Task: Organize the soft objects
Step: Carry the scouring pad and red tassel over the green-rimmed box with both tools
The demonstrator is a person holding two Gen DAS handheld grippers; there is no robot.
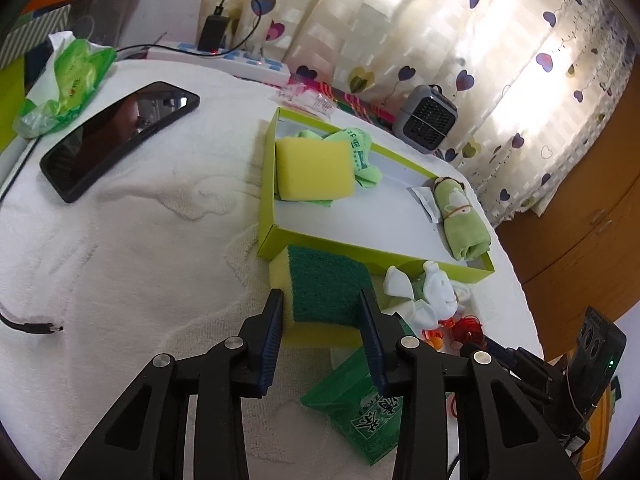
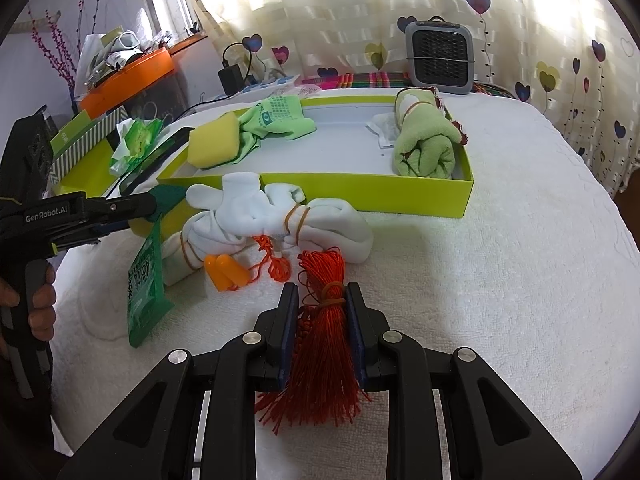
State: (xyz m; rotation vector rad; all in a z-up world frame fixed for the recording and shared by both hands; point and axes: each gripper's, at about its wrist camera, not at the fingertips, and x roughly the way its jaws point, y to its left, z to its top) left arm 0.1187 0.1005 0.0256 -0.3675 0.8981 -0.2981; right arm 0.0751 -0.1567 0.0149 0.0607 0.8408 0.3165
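While the right gripper (image 2: 322,300) pinches the red tassel (image 2: 324,344) on the white towel (image 1: 140,240), the left gripper (image 1: 322,308) squeezes the scouring sponge (image 1: 320,300) beside the green tray (image 1: 280,236); next, lift it inside.

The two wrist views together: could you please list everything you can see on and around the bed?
Box: one, lime green, open, on the white cover.
Sponges: two, yellow; one in the box, one with a green scrub face outside, between the left pads.
Glove: one, green, in the box.
Rolled towel: one, light green, in the box.
White cloth bundle: one, tied, before the box.
Red tassel: one, in the right grip.
Earplugs: two, orange.
Green packets: two.
Phone: one, black.
Heater: one, grey.
Power strip: one, white.
Left hand-held gripper: jaws around the sponge.
Right hand-held gripper: shut on the tassel.
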